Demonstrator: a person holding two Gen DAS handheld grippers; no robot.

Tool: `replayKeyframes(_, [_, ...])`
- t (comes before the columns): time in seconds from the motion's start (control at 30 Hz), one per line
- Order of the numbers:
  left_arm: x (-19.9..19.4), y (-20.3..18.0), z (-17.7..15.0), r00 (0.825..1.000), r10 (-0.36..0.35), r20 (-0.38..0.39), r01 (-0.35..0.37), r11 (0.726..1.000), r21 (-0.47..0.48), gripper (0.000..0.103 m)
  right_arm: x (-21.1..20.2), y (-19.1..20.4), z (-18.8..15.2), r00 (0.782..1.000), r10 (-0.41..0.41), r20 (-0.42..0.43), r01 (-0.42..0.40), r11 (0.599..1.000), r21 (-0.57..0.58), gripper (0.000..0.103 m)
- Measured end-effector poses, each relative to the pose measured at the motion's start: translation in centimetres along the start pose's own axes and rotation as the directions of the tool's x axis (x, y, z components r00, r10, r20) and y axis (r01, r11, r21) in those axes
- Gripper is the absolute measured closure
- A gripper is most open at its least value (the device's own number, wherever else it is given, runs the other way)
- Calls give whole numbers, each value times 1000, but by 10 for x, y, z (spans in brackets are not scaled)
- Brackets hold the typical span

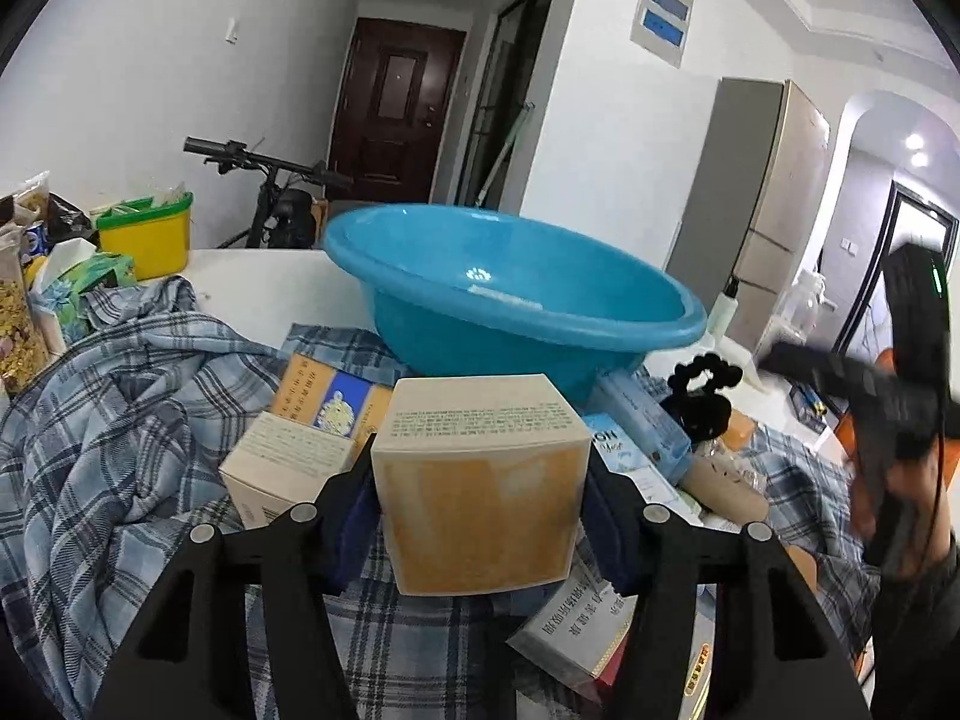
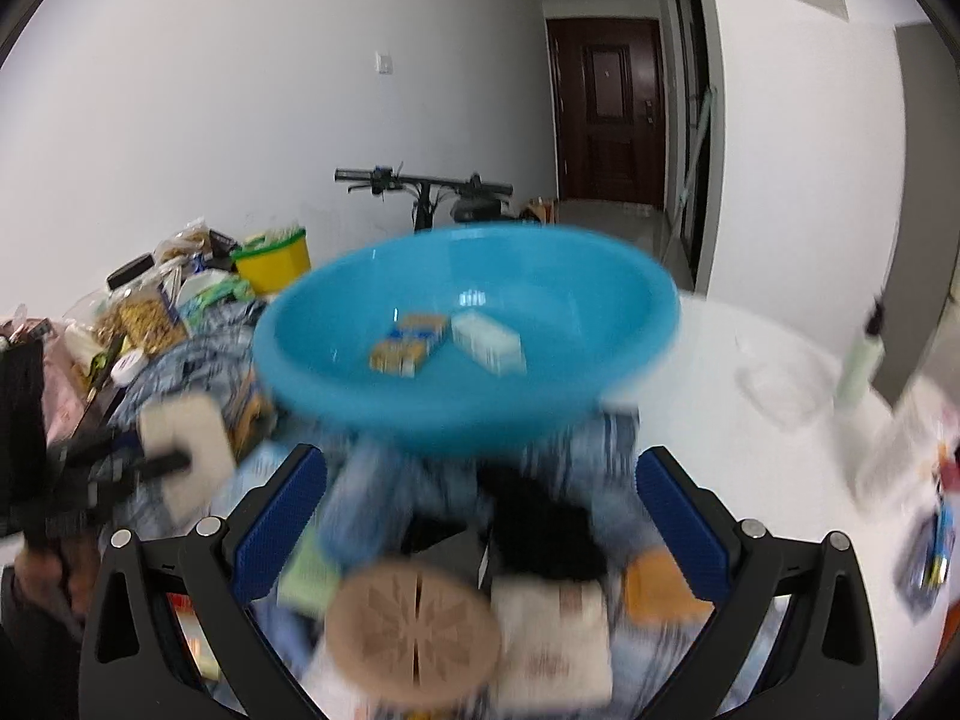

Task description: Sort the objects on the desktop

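My left gripper [image 1: 480,480] is shut on a cream box with an orange face [image 1: 480,450], held up in front of the blue basin [image 1: 480,348]. In the right wrist view, the same box [image 2: 180,456] hangs at the left. The basin [image 2: 420,414] holds two small orange-and-blue boxes [image 2: 408,348] and a white box [image 2: 486,342]. My right gripper [image 2: 477,474] stands open above a blurred heap: a round tan lid [image 2: 414,630], a black scrunchie [image 2: 540,528] and a cream box [image 2: 552,648]. Nothing is between its pads.
A blue plaid cloth [image 1: 120,420] covers the table under more small boxes [image 1: 288,462]. Snack bags and a yellow tub [image 1: 147,234] crowd the far left. A spray bottle [image 2: 864,354] stands at the right on the white tabletop [image 2: 750,480]. A bicycle [image 2: 420,192] is parked behind.
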State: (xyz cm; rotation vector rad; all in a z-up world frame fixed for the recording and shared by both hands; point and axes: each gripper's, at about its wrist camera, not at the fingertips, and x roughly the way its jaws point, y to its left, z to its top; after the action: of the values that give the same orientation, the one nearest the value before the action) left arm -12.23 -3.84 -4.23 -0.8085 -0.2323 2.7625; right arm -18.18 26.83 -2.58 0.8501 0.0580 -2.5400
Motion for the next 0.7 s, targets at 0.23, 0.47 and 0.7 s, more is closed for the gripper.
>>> replayKeyframes(0.23, [-6, -4, 0, 1000, 9, 25, -10, 1000, 19, 42, 9, 10, -49, 991, 81, -110, -77, 996, 40, 0])
replayKeyframes(0.47, [-9, -3, -1, 1000, 3, 31, -4, 1000, 14, 41, 28, 5, -58, 979, 140, -151, -128, 988, 87, 0])
replayKeyframes(0.7, [-9, -5, -1, 1000, -2, 28, 2, 1000, 18, 41, 36, 4, -62, 968, 190, -162, -174, 979, 106, 8])
